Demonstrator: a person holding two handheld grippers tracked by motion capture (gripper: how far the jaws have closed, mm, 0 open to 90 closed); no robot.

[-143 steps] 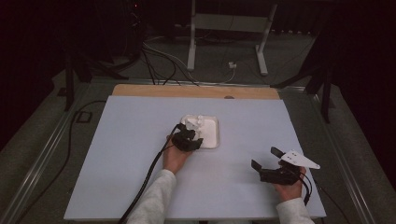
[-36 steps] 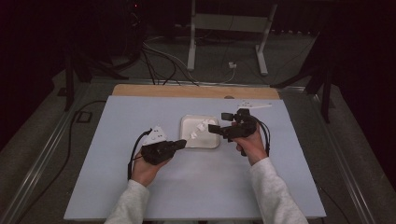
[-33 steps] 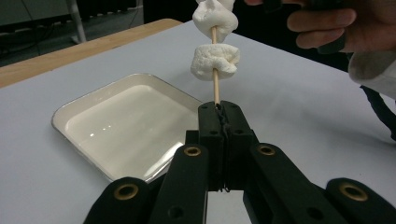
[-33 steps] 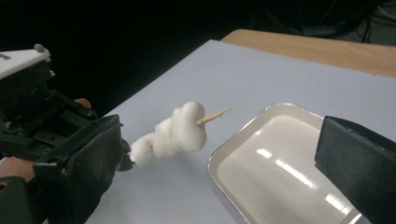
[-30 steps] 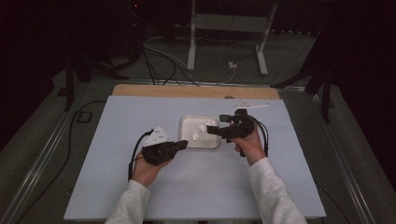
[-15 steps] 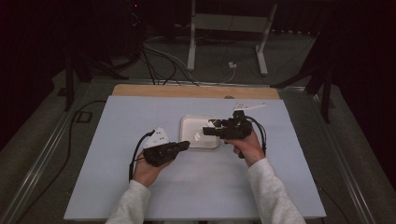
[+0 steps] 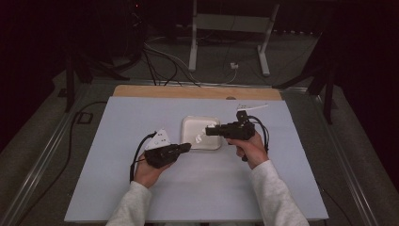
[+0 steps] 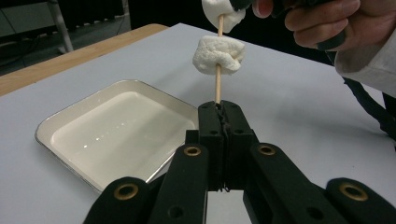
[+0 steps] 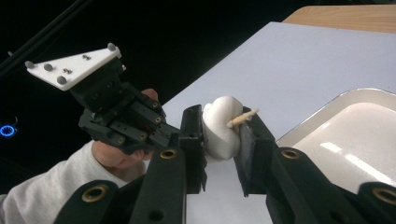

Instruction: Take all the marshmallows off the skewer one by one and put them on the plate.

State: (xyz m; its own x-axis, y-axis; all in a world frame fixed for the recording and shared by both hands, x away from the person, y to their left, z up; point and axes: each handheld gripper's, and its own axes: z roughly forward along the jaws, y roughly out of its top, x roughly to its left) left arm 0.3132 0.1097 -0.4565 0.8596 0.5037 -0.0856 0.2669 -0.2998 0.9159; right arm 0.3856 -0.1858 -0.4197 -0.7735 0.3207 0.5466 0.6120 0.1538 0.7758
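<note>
Above the white tray (image 8: 116, 126) on the table, the left gripper (image 8: 218, 109) clamps the skewer's (image 8: 217, 86) lower end, its long axis rising toward the right gripper (image 9: 223, 128), whose jaws have just closed on the top marshmallow (image 9: 222, 128), another marshmallow (image 8: 218, 55) threaded below.

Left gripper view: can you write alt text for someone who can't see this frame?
The left gripper, jaws shut, holds a wooden skewer upright with a white marshmallow threaded on it. A second marshmallow sits at the skewer's top, where the person's right hand and its gripper reach in. A shallow white tray lies on the pale table at left.
</note>
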